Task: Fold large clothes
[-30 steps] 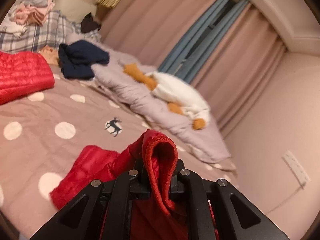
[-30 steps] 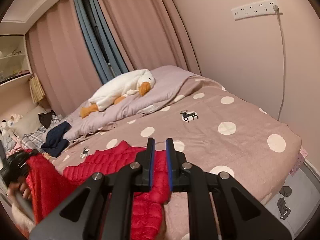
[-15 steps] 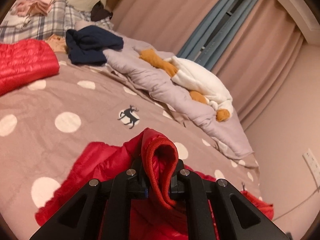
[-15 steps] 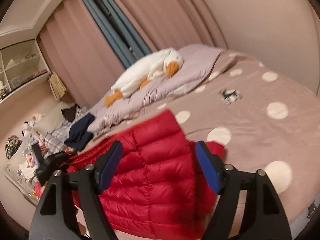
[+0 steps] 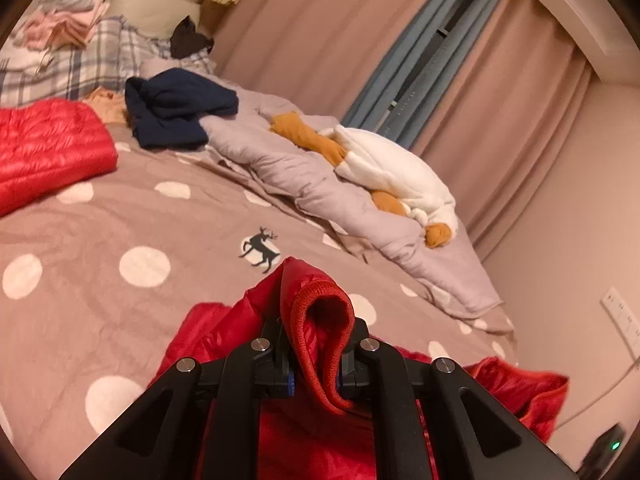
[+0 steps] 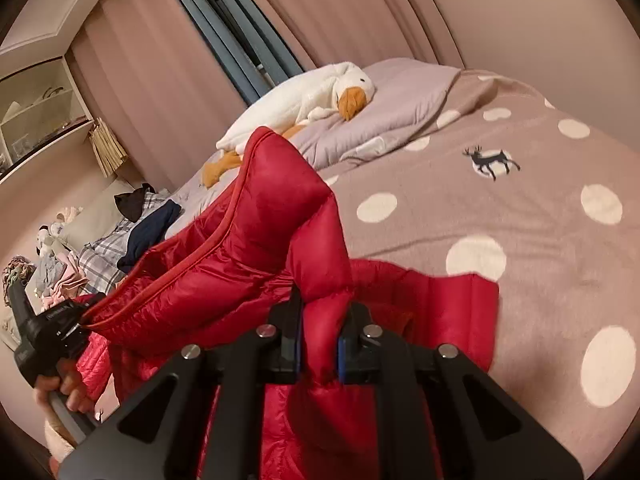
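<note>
A red quilted down jacket (image 6: 224,264) lies partly on the polka-dot bedspread (image 6: 520,216) and is lifted between both grippers. My left gripper (image 5: 314,360) is shut on its ribbed cuff (image 5: 320,320), with more red fabric (image 5: 520,392) spread below. My right gripper (image 6: 318,350) is shut on a bunched fold of the jacket, which rises in a peak in front of it. The left gripper (image 6: 44,336) also shows at the far left of the right wrist view, held by a hand, with the jacket edge stretched to it.
A second red quilted garment (image 5: 48,152) lies at the left. A navy garment (image 5: 176,112), a plush goose (image 5: 392,172) on a grey blanket (image 5: 304,176), plaid bedding with clothes (image 5: 64,60), curtains and a wall socket (image 5: 622,320) surround the bed.
My right gripper, shut and empty a second ago, opened over the jacket, then closed on a fold and lifted it. The left gripper kept its hold on the cuff and shifted slightly.
</note>
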The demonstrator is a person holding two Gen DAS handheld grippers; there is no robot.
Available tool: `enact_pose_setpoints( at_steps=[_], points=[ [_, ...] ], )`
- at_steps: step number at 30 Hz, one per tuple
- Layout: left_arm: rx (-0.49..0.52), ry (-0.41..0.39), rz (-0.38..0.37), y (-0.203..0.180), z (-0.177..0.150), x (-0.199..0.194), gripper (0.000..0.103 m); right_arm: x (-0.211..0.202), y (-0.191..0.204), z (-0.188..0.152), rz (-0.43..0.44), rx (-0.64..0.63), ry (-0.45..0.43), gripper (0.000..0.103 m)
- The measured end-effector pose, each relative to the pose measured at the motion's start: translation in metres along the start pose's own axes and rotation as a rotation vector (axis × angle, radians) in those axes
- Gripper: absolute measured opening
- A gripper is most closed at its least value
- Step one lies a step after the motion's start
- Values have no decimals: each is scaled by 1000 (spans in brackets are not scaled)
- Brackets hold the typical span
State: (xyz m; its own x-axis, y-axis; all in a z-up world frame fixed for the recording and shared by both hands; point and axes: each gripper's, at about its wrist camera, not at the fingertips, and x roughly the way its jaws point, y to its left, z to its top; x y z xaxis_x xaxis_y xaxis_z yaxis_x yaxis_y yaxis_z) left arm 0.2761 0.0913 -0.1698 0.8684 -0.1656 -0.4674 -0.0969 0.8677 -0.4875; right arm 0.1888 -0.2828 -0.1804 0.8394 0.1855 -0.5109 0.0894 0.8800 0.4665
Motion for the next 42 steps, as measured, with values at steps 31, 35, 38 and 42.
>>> enact_pose_setpoints(
  at_steps=[31,35,38,42],
  points=[
    [365,39,148,-35,-34,-9,34,8,29,12,-156,-62,-33,71],
    [360,100,157,-23,-49,17,26,33,31,-3,-165,-71,11,28],
    [323,194,203,-3,-64,51,26,63,21,-19,-210,-79,81,20],
    [314,190,195,13,-82,77,26,99,0,-36,-249,-96,94,11]
  ],
)
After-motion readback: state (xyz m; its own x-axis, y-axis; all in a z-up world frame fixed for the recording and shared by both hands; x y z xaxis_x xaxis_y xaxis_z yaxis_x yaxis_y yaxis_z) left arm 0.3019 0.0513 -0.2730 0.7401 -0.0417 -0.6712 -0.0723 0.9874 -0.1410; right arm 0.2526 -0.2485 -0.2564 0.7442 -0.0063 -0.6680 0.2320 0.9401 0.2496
